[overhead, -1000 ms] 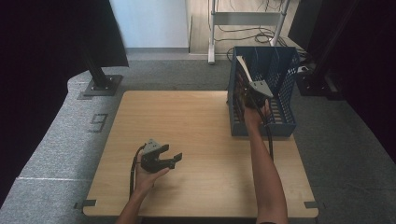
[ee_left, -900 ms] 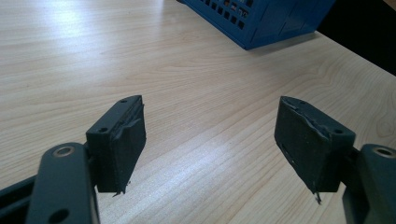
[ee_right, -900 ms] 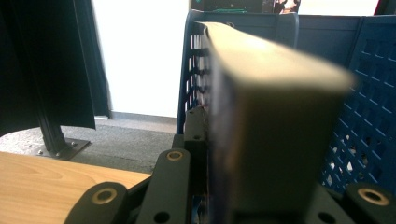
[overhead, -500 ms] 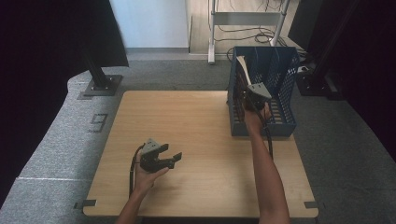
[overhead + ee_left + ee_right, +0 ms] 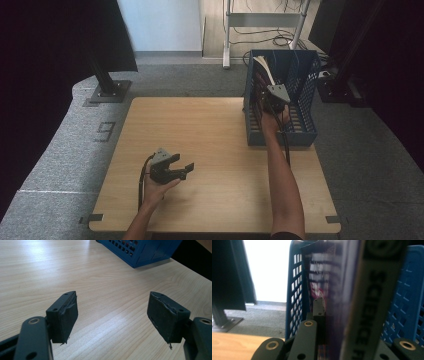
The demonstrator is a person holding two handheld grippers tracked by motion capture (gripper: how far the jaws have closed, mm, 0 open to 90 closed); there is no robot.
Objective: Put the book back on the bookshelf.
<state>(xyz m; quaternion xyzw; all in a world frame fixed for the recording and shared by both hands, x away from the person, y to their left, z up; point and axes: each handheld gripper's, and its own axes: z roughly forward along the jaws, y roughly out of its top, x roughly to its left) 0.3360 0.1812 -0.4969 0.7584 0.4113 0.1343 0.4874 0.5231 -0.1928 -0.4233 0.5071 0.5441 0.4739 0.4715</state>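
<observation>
A blue mesh crate [image 5: 306, 136] stands at the table's far right, and a dark book [image 5: 262, 67] with pale page edges leans in it. My right gripper [image 5: 268, 89] reaches into the crate. Its jaws have just been closing and now press on the book. In the right gripper view the book [image 5: 364, 302], with "SCIENCE" on its spine, sits between the jaws of the right gripper [image 5: 338, 322], beside the crate wall [image 5: 296, 290]. My left gripper [image 5: 181, 164] rests on the wooden table [image 5: 220, 125] near the front, open, with nothing between the pads of the left gripper [image 5: 112, 315].
The crate's corner [image 5: 140, 250] lies ahead of the left gripper across bare wood [image 5: 100, 277]. Grey carpet [image 5: 60, 150] surrounds the table. A black stand base [image 5: 106, 90] sits at the back left, a white frame with cables [image 5: 260, 20] behind the crate.
</observation>
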